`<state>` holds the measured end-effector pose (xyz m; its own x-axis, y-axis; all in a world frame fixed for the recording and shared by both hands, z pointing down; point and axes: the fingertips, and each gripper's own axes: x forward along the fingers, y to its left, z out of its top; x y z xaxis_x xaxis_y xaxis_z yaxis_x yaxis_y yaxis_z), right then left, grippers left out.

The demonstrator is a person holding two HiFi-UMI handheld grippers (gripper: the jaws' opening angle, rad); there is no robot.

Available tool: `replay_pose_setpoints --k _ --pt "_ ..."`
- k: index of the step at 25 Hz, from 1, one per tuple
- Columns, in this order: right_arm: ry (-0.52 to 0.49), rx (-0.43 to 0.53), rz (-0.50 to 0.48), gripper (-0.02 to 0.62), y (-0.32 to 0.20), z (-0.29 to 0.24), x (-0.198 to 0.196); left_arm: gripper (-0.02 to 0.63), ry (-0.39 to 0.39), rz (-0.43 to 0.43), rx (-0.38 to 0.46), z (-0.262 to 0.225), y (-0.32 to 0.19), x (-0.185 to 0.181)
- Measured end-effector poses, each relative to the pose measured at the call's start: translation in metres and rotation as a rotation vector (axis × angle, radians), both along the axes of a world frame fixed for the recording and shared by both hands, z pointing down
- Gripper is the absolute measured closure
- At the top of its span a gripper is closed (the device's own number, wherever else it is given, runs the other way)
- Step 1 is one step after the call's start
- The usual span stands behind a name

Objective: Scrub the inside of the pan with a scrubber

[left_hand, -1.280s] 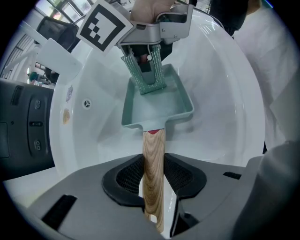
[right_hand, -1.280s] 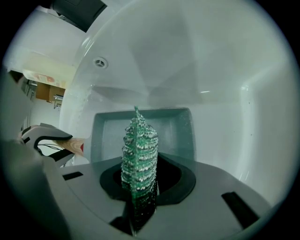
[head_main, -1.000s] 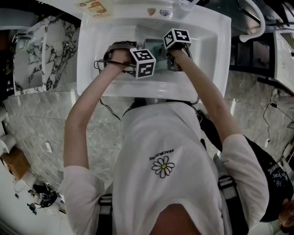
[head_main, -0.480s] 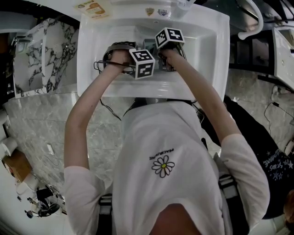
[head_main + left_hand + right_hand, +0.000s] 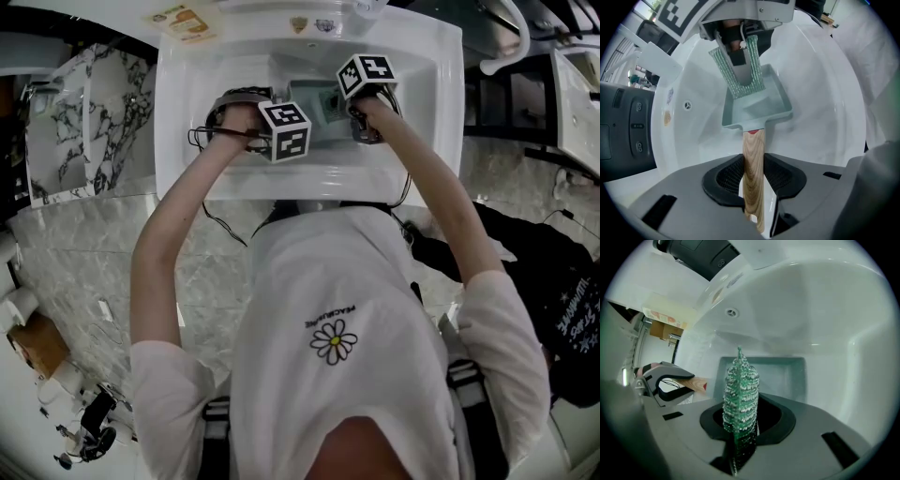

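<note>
Scrubbing step: left tool (image 5: 753, 173) grips the pan (image 5: 759, 110) by its wooden handle (image 5: 753, 157), right tool (image 5: 743, 423) pinches the mesh scrubber (image 5: 740, 390); next, rub the pan floor just ahead.

- Pan (image 5: 761, 105) — matt, smooth pale green; its handle (image 5: 753, 159) is grained wood.
- Scrubber (image 5: 740, 390) — rough, glittery green mesh.
- Sink (image 5: 825, 310) — glossy, smooth white, ceramic-looking.

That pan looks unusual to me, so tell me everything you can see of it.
The pan is square and pale green, with low walls and a straight handle that looks like light wood, with red where it joins the pan. It is held inside the white sink. The left gripper clamps the handle. The green scrubber hangs into the pan; whether they touch is unclear.
</note>
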<state>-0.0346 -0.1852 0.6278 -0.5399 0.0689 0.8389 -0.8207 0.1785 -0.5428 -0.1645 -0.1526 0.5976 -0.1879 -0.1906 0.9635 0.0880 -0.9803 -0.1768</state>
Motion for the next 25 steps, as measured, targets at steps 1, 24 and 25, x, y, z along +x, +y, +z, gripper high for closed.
replay_pose_setpoints --k 1,24,25 --pt "0.029 0.003 -0.01 0.534 0.0 0.003 0.012 0.463 0.0 0.0 -0.001 0.0 0.0 0.0" --pt "0.174 -0.076 0.051 0.534 0.028 0.054 0.067 0.463 -0.006 -0.009 0.01 0.0 0.0 -0.001" --pt "0.171 -0.078 0.058 0.534 0.028 0.054 0.067 0.463 -0.006 -0.009 0.01 0.001 0.0 0.0"
